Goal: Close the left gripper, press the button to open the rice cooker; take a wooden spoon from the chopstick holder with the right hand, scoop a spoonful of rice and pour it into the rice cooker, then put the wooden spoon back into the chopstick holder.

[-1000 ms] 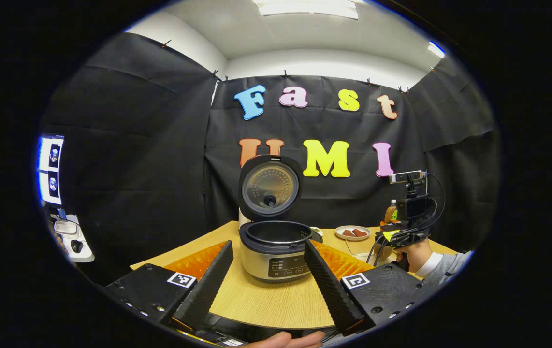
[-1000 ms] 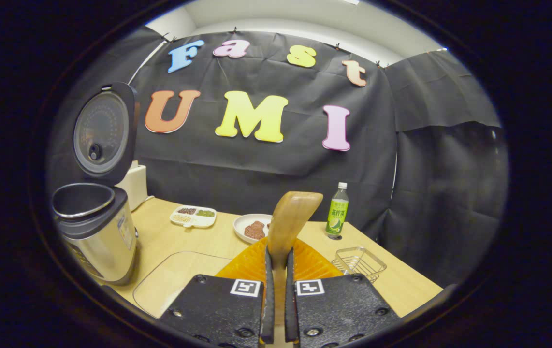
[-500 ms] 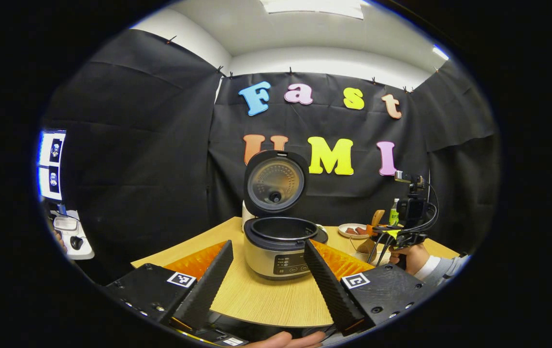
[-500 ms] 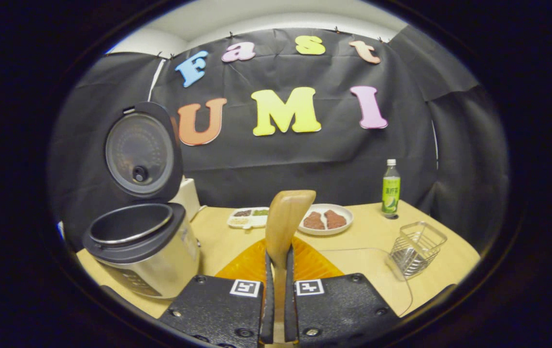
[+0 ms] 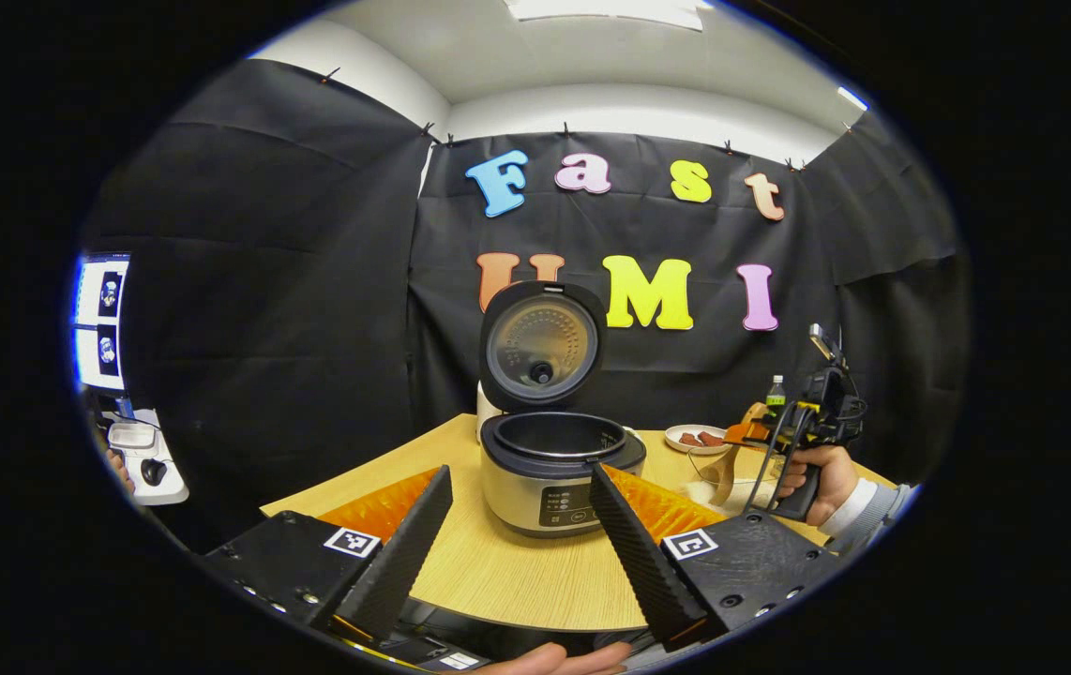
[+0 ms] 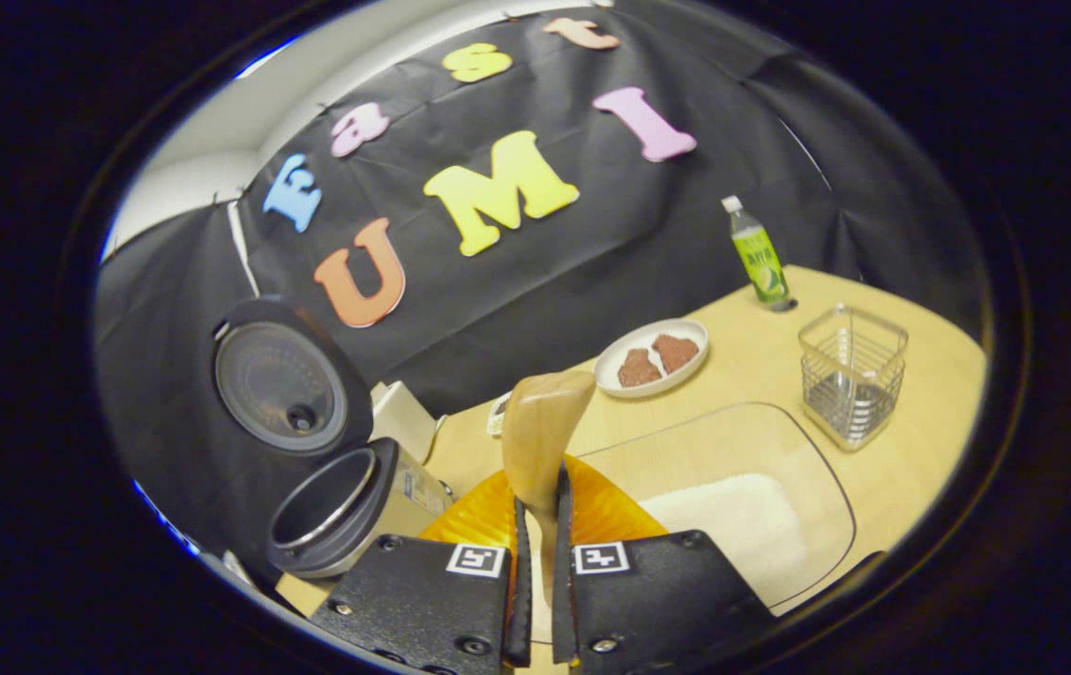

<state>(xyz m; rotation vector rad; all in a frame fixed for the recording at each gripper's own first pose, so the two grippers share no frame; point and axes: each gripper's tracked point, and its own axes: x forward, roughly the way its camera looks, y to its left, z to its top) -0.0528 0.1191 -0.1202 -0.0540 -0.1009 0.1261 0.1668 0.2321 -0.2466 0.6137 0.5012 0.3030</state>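
Wooden spoon (image 6: 540, 441): clamped by the handle between the two fingers of the right gripper (image 6: 535, 600), bowl end projecting forward and upward, above the near edge of the clear glass dish (image 6: 779, 441) with its white heap of rice (image 6: 742, 525). Judged light, rigid and smooth — liable to pivot in a narrow pinch once loaded, so best held low on the flat of the handle, well back from the bowl, as now. Seen also in the left gripper view, at the right, tilted over the dish in the person's hand (image 5: 822, 473).

Left gripper (image 5: 521, 539): fingers spread wide, gripping nothing, held back from the rice cooker (image 5: 559, 464).

Rice cooker: lid up, inner pot exposed and apparently empty — button step done, scoop step in hand.

Farther out on the wooden table (image 6: 929, 450): wire chopstick holder (image 6: 850, 375) upright beside the dish, a plate (image 6: 653, 356) with two brown pieces behind it, a green bottle (image 6: 756, 253) at the back edge.

Caution: loose grains likely to spill if tipped during transfer.
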